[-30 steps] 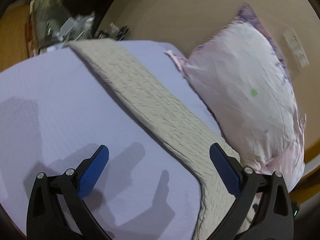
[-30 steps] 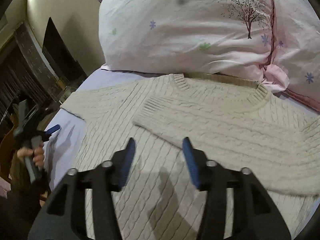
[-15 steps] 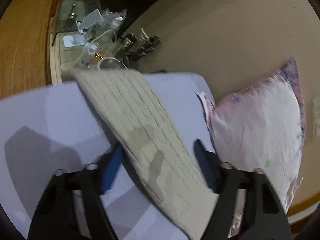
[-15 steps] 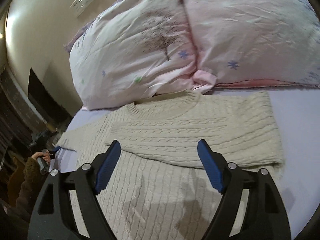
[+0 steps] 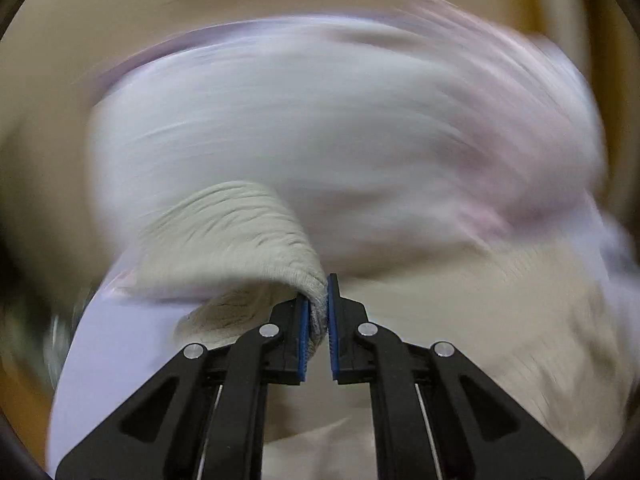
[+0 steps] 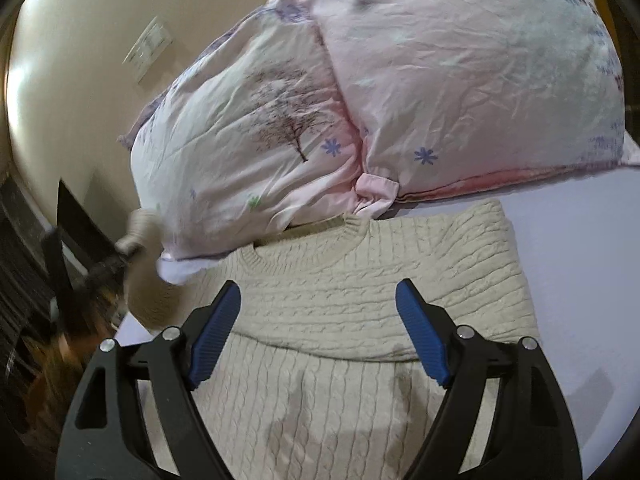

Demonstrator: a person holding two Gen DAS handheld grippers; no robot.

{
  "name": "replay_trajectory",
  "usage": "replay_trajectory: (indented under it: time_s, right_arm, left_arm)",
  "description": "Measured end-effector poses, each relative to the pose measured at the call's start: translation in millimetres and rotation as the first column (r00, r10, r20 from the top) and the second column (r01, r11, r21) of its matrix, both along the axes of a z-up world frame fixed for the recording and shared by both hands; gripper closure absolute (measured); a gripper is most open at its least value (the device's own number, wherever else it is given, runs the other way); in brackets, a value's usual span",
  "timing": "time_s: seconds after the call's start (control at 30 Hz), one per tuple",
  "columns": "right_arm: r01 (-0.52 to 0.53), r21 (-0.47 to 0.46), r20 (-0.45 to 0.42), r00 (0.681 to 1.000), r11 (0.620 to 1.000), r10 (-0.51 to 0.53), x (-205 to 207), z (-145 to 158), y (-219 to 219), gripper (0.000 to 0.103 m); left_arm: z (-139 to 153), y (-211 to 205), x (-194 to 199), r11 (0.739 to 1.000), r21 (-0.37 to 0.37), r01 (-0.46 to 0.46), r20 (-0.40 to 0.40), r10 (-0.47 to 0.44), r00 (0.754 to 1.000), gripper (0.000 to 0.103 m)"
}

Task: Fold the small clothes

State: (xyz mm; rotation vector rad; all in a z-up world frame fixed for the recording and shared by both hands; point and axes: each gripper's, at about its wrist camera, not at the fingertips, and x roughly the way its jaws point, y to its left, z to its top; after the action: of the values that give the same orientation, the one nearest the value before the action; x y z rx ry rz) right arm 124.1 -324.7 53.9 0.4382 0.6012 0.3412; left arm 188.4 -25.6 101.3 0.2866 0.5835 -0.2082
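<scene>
A cream cable-knit sweater (image 6: 352,360) lies flat on the lavender bed sheet (image 6: 580,280), with one sleeve folded across its chest. My left gripper (image 5: 318,308) is shut on the cuff of the other sleeve (image 5: 240,240) and holds it lifted off the bed; that view is heavily blurred. The lifted sleeve also shows at the left of the right wrist view (image 6: 140,240). My right gripper (image 6: 320,332) is open and empty, hovering over the sweater's body below the folded sleeve.
Two pink floral pillows (image 6: 360,100) lie against the beige wall (image 6: 80,40) just beyond the sweater's collar. Dark furniture (image 6: 24,280) stands past the bed's left edge. Bare sheet lies to the right of the sweater.
My left gripper has closed on the sleeve cuff and lifted it, swinging fast toward the sweater. My right gripper has stayed open, shifting slightly over the sweater.
</scene>
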Motion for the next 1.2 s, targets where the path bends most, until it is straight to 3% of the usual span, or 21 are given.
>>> replay_trajectory:
  time_s: [0.07, 0.1, 0.17, 0.23, 0.3, 0.4, 0.57, 0.7, 0.9, 1.03, 1.07, 1.1, 1.2]
  right_arm:
    - [0.028, 0.025, -0.042, 0.999, 0.999, -0.027, 8, -9, -10, 0.023]
    - [0.05, 0.029, -0.071, 0.996, 0.998, -0.048, 11, -14, -18, 0.023]
    - [0.076, 0.053, -0.119, 0.99, 0.996, -0.07, 13, -22, -33, 0.026]
    - [0.083, 0.083, -0.157, 0.985, 0.993, -0.069, 17, -29, -44, 0.038]
    - [0.092, 0.109, -0.189, 0.979, 0.99, -0.071, 23, -36, -51, 0.044]
    - [0.071, 0.135, -0.231, 0.972, 0.988, -0.039, 37, -47, -45, 0.049]
    - [0.06, 0.142, -0.31, 0.951, 0.988, -0.013, 60, -62, -26, 0.056]
    - [0.041, 0.119, -0.348, 0.937, 0.992, 0.003, 64, -67, -8, 0.068]
    - [0.079, -0.001, -0.362, 0.929, 0.997, -0.074, 87, -58, 23, 0.067]
    - [0.098, 0.032, -0.354, 0.932, 0.995, -0.081, 102, -59, 27, 0.066]
    - [0.089, 0.058, -0.338, 0.939, 0.994, -0.064, 103, -60, 26, 0.069]
    - [0.072, 0.105, -0.325, 0.945, 0.992, -0.034, 104, -63, 24, 0.091]
    - [0.086, 0.122, -0.267, 0.962, 0.989, -0.051, 98, -57, 15, 0.096]
  left_arm:
    - [-36, -69, -12, 0.978, 0.153, 0.138, -0.034, -0.135, 0.99, 0.094]
    - [-59, -99, -22, 0.949, 0.236, 0.209, -0.071, -0.198, 0.978, 0.094]
    - [-77, -114, -35, 0.923, 0.29, 0.253, -0.092, -0.236, 0.967, 0.092]
    - [-72, -100, -48, 0.933, 0.265, 0.243, -0.079, -0.231, 0.97, 0.08]
    - [-55, -65, -57, 0.968, 0.163, 0.19, -0.069, -0.181, 0.981, 0.048]
    - [-44, -18, -67, 0.989, 0.08, 0.122, -0.106, -0.113, 0.988, 0.047]
    - [-59, 37, -91, 0.999, 0.013, 0.03, -0.228, -0.026, 0.973, 0.047]
    - [-72, 48, -104, 1.0, -0.002, -0.006, -0.276, 0.005, 0.961, 0.046]
    - [-75, 44, -97, 1.0, -0.01, 0.008, -0.273, -0.011, 0.962, 0.043]
    - [-74, 45, -100, 1.0, -0.019, 0.008, -0.271, -0.013, 0.963, 0.04]
    - [-74, 46, -100, 1.0, -0.021, 0.007, -0.271, -0.013, 0.962, 0.039]
    - [-74, 47, -100, 1.0, -0.027, 0.004, -0.274, -0.011, 0.962, 0.039]
    - [-75, 53, -100, 0.999, -0.051, -0.009, -0.295, -0.007, 0.955, 0.039]
